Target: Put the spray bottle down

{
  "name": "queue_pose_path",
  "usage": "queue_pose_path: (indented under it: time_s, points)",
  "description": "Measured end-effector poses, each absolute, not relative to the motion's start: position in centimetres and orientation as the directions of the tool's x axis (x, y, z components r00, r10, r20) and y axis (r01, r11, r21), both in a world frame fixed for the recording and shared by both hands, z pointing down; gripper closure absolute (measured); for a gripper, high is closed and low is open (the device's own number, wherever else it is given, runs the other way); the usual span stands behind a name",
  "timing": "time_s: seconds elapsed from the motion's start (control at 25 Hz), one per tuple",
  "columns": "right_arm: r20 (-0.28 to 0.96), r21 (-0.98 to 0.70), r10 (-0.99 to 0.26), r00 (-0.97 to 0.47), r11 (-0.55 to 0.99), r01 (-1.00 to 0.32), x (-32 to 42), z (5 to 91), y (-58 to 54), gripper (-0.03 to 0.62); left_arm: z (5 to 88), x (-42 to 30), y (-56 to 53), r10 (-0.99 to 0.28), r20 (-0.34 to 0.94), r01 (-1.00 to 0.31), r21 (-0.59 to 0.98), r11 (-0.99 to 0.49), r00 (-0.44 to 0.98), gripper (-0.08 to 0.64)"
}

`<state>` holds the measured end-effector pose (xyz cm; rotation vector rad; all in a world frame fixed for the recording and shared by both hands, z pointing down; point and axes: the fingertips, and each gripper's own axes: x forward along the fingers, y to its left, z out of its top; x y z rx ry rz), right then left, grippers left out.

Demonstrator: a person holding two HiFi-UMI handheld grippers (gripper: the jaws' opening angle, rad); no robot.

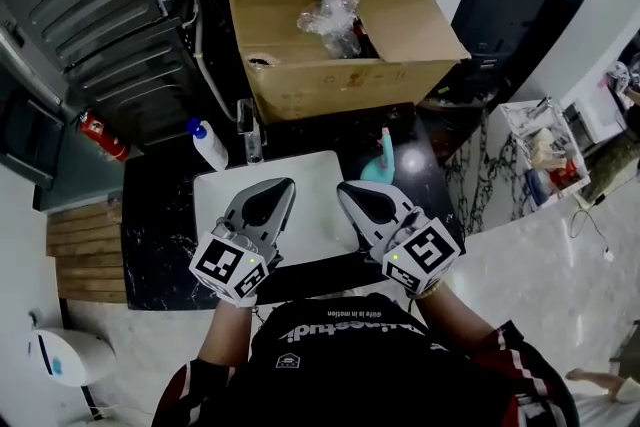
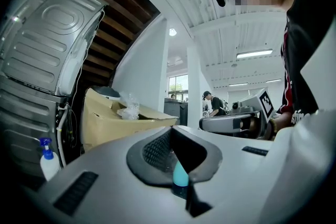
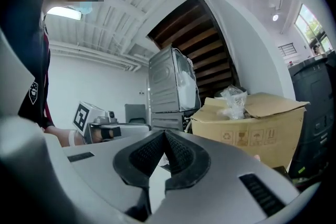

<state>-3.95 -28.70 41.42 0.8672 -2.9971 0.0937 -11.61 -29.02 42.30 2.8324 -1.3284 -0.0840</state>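
The teal spray bottle stands upright on the black counter, just beyond the white basin. My right gripper hovers in front of it, a little apart, jaws shut and empty; its tips meet in the right gripper view. My left gripper hangs over the basin's left half, also shut with nothing gripped. A sliver of teal shows through the slot under the left gripper's tips. Both point level, away from the person.
A white bottle with a blue cap stands at the counter's back left beside a tap. A big open cardboard box with crumpled plastic sits behind. A red canister lies left; a washing machine looms left.
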Motion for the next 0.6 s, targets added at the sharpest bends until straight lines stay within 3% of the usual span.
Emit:
queue_pose_path:
  time_s: [0.6]
  points:
    - [0.042, -0.051, -0.548, -0.835, 0.834, -0.550, -3.94, 41.43, -29.10, 0.555, 42.08, -11.97, -29.06, -0.773, -0.044, -0.772, 0.044, -0.634, 0.633, 0.546]
